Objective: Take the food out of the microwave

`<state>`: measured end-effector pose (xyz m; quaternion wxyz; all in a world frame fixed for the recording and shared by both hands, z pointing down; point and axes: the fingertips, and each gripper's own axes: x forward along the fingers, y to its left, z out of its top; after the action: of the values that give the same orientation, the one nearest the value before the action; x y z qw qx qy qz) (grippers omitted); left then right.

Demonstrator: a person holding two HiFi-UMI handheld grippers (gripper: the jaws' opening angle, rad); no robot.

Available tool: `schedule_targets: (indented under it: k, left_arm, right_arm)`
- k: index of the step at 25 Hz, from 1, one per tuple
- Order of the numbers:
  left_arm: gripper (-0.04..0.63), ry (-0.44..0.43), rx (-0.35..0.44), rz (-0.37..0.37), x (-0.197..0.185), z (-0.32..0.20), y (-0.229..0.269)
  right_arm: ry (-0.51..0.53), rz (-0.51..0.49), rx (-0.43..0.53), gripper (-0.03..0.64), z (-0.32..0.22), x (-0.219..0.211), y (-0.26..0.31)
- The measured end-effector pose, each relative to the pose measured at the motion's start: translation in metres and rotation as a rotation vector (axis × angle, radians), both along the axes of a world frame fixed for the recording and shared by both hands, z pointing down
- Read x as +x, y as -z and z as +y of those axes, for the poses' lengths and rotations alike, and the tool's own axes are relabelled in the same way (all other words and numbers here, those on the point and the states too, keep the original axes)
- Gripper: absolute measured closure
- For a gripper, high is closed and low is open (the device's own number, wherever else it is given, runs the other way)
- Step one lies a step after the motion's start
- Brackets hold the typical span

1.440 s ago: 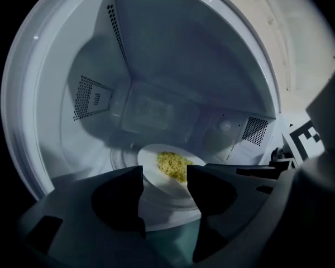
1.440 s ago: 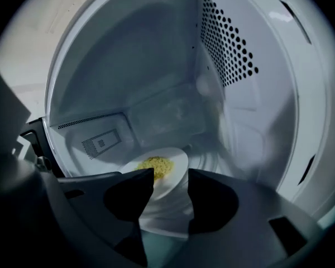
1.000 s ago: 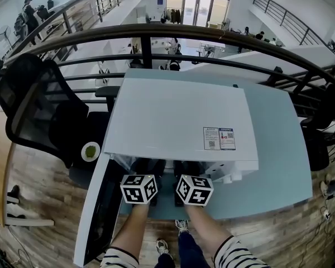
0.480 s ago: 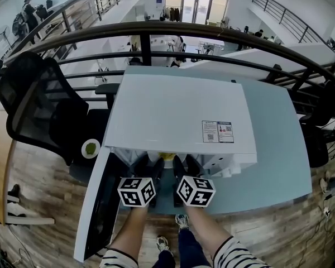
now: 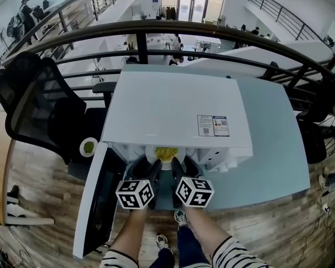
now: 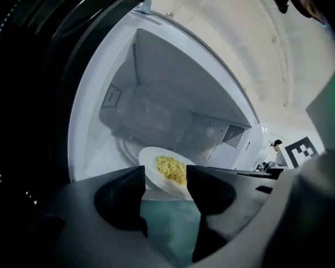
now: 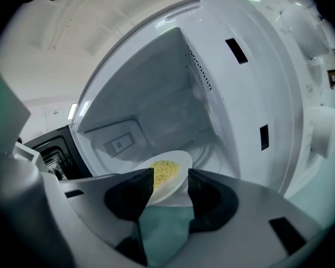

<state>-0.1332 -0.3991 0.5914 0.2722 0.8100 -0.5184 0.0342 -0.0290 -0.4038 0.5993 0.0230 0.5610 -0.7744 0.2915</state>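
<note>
Left gripper [image 6: 166,177] and right gripper [image 7: 170,177] at the open mouth of the microwave [image 5: 178,110], which is standing on the table [image 5: 279,149] towards its left edge, front facing the near edge. I am holding both grippers with jaws a narrow way apart; the plate [image 6: 151,166] is showing in each gap just past the tips, and I am seeing no clamp on it. The plate is lying at the front of the cavity, its near rim overhanging the table, carrying a small heap of yellow food [image 6: 170,169] at its middle. I am judging the plate stiff, smooth, slippery and breakable, possibly hot, and the loose food liable to slide if tilted; the bare rim, one side per gripper, is the place to take hold. The door [image 5: 97,205] is hanging open at the left, beside my left arm. A chair [image 5: 39,110] and a small dish [image 5: 89,148] are sitting beyond the table's left edge, well clear
</note>
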Motion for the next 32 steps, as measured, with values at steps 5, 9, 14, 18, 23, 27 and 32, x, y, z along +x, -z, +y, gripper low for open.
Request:
schedule_targets:
  k: [5,9,14,18,23,27,32]
  left_arm:
    - [0.364,0.044,-0.026,0.026,-0.006,0.004,-0.007]
    - [0.364,0.063,-0.049,0.087,-0.005,0.007,-0.016]
    - [0.373,0.060,-0.064,0.184,-0.001,0.006,-0.018]
    - [0.440,0.058,-0.067,0.242,0.002,0.005,-0.017]
    - [0.456,0.074,-0.093,0.266,0.003,0.011,-0.021]
    - [0.465,0.101,-0.113,0.292,0.002,0.022,-0.022]
    - [0.486,0.113,-0.118,0.306,0.000,0.041,-0.019]
  right_arm:
    - [-0.001,-0.026,-0.020,0.428,0.005,0.002,-0.006]
    - [-0.005,-0.080,-0.028,0.428,0.007,0.002,-0.011]
    - [0.016,-0.173,-0.041,0.434,0.005,-0.003,-0.012]
    - [0.020,-0.208,-0.045,0.458,0.005,-0.006,-0.013]
    - [0.029,-0.207,-0.059,0.475,0.009,-0.004,-0.012]
    - [0.041,-0.209,-0.053,0.497,0.017,-0.003,-0.008]
    - [0.046,-0.216,-0.057,0.512,0.034,-0.004,-0.006]
